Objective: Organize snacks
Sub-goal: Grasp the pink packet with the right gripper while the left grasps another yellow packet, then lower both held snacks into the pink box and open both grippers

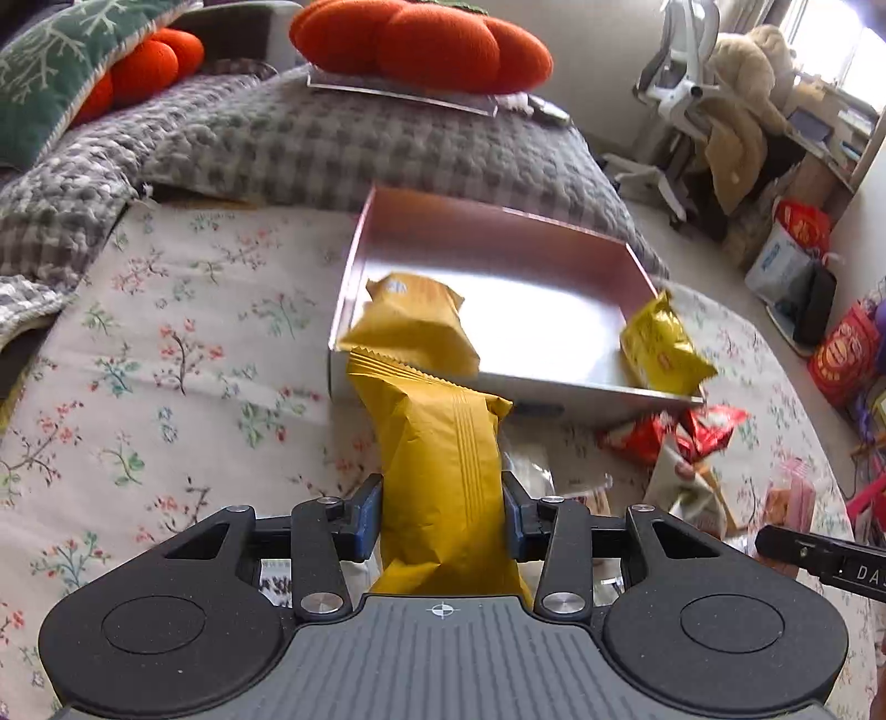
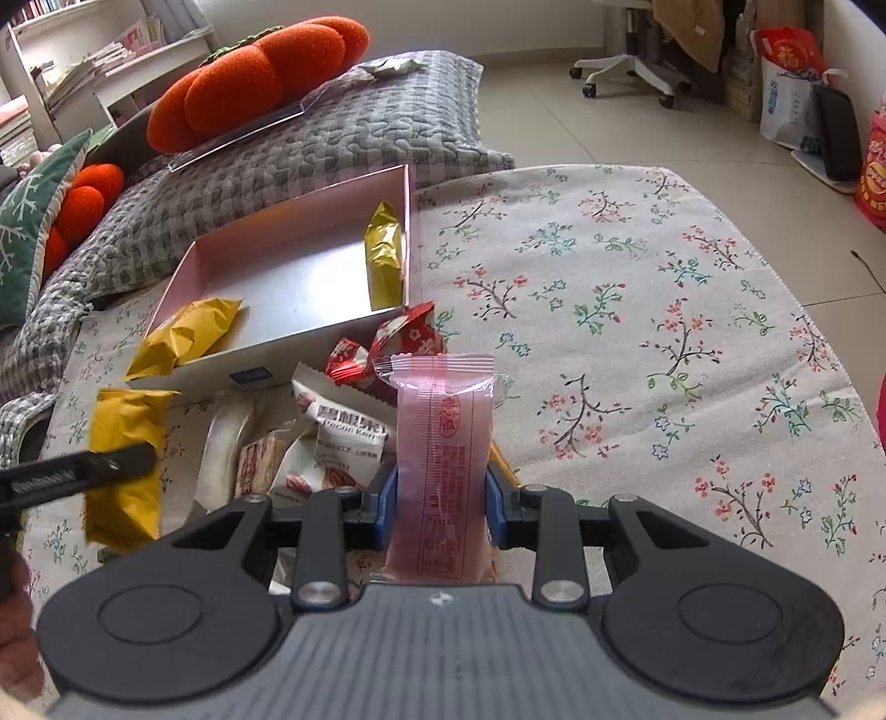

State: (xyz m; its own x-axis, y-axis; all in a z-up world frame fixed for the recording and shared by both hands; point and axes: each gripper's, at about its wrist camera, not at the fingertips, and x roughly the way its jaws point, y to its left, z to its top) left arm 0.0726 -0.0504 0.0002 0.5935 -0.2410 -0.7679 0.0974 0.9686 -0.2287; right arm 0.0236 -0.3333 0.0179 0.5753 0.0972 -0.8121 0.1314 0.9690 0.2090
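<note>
My left gripper [image 1: 442, 512] is shut on a yellow snack packet [image 1: 437, 443], held just short of the near wall of the pink box [image 1: 498, 232]. The box [image 2: 288, 221] holds a yellow packet [image 1: 415, 327] at its left and a gold packet [image 1: 662, 346] at its right corner. My right gripper [image 2: 441, 507] is shut on a pink snack packet [image 2: 443, 443], held upright above the floral cloth. The left gripper's packet [image 2: 124, 459] also shows in the right wrist view.
Loose snacks lie in front of the box: red packets [image 2: 398, 343], a white packet [image 2: 343, 437] and others. Grey quilt [image 1: 332, 138] and orange pumpkin cushions [image 1: 421, 39] lie behind the box. An office chair [image 1: 675, 94] and bags [image 1: 841, 354] stand on the floor to the right.
</note>
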